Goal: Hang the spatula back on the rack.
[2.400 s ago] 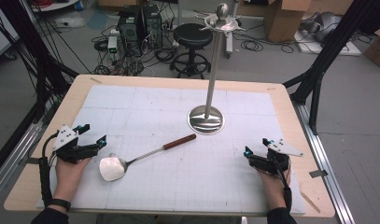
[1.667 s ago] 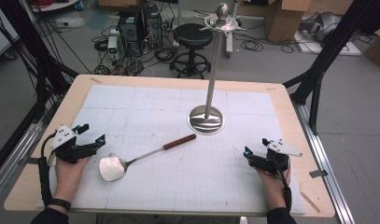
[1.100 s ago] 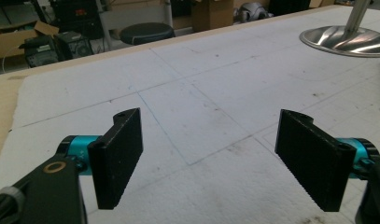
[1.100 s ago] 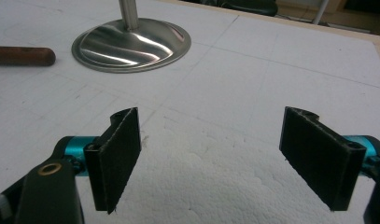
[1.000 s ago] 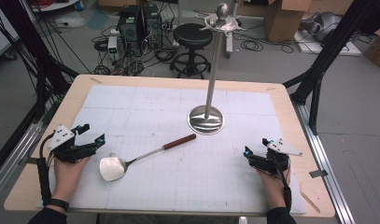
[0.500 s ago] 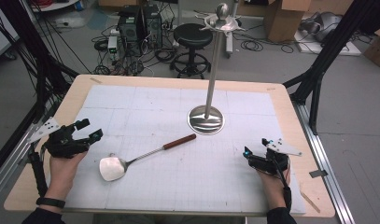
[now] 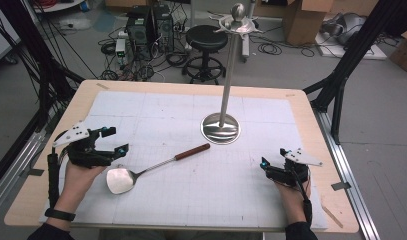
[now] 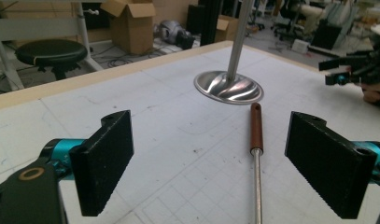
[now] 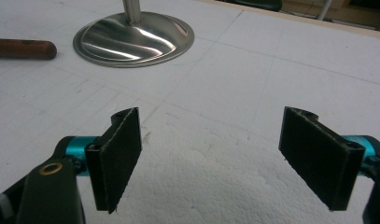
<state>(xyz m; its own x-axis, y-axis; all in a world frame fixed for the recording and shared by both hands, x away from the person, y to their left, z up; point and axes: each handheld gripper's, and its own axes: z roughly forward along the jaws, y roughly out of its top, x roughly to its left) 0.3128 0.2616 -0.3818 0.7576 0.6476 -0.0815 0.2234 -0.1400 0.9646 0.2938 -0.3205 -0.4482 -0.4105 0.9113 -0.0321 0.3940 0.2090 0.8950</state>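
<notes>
Two grippers, left (image 7: 115, 141) and right (image 7: 263, 164), are held with jaws apart; the spatula (image 7: 152, 168) blade is cut off, perhaps under the left gripper's camera.

Ahead of the left hand-held gripper (image 7: 113, 141), a spatula (image 7: 151, 166) is lying across the counter (image 7: 301, 107); a metal stand (image 7: 221, 127) is standing beyond. Ahead of the right hand-held gripper (image 7: 263, 165), bare mat is lying open.
</notes>
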